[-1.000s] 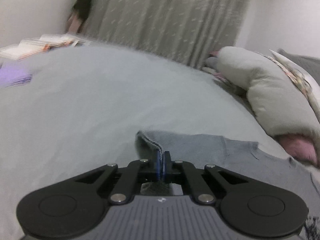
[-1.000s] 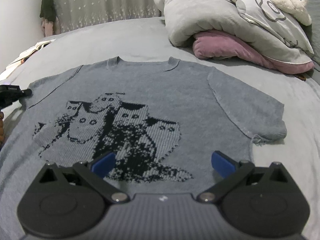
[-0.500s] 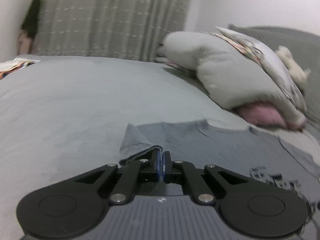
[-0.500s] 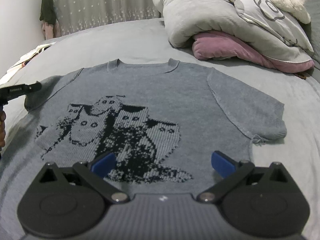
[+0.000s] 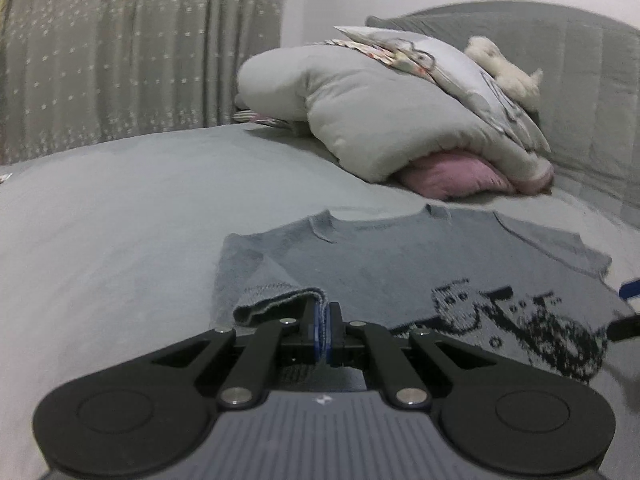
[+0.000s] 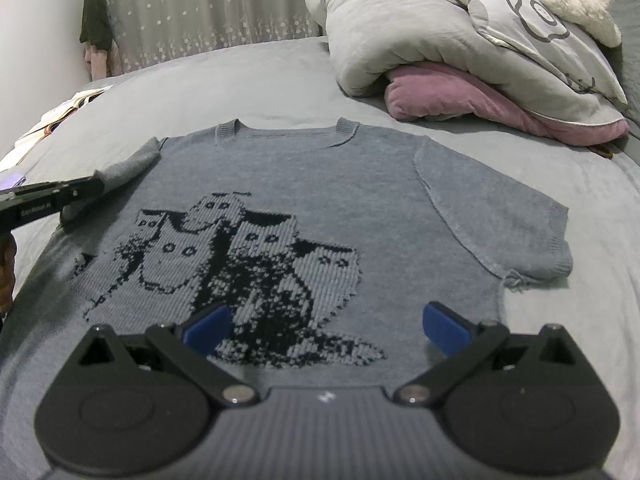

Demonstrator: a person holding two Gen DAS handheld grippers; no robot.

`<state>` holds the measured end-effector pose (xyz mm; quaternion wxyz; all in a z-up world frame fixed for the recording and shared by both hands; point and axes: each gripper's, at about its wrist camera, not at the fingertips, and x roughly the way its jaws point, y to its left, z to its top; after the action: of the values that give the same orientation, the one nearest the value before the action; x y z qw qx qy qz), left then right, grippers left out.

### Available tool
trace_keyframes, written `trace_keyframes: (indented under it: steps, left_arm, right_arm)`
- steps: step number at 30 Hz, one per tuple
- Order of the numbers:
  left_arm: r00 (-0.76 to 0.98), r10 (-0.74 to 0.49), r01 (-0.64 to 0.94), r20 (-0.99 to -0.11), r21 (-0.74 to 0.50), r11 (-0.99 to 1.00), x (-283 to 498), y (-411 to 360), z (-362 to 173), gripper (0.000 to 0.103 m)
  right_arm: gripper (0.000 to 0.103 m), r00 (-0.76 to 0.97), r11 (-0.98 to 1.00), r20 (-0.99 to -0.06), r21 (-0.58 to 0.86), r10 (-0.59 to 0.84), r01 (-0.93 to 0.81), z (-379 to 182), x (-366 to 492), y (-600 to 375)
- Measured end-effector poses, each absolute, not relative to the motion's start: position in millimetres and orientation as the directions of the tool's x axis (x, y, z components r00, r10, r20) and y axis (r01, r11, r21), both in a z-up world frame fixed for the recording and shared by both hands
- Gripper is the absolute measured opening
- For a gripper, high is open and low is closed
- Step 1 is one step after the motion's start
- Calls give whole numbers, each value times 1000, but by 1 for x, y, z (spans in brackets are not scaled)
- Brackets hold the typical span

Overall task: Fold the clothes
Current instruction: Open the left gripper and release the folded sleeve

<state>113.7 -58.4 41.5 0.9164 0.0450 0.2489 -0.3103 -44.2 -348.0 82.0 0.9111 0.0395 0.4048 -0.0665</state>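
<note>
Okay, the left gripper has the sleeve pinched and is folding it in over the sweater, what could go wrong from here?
1. The left gripper holds only the cuff edge of the left sleeve; the knit might slip out before it lies flat.
2. The right gripper is open and pins nothing, so the pull may drag or wrinkle the sweater on the bedsheet.
3. The sleeve looks bunched and may land creased.

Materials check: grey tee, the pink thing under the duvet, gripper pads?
Tee: knit, probably cotton or acrylic yarn; ribbed rows and ribbed collar show, matte. Pink cushion: soft, plush-looking fabric, matte, puffy folds. Pads: blue, smooth, likely rubber or plastic; can't tell which.
</note>
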Motion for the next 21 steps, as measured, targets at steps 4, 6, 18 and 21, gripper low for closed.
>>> trace_keyframes:
  steps: [4,6,18,21]
  left_arm:
    - [669,-554,632,-496,-14,775,107,-67,40,1]
    - [659,-563,650,-498,3,760,103,-71,41,1]
    - [630,-560,701,-538,85,708,91,-88,37,1]
    - [601,-575,739,-556,111,665,87,-92,35,2]
  right_arm:
    - [103,662,988,-744,17,-89,151,81,-43,-348]
    - [103,661,989,-745,15,-89,150,81,-43,-347]
    - [103,659,988,-746,11,-95,154,81,-43,-348]
    - [103,659,988,-746,11,-94,154,81,-44,-348]
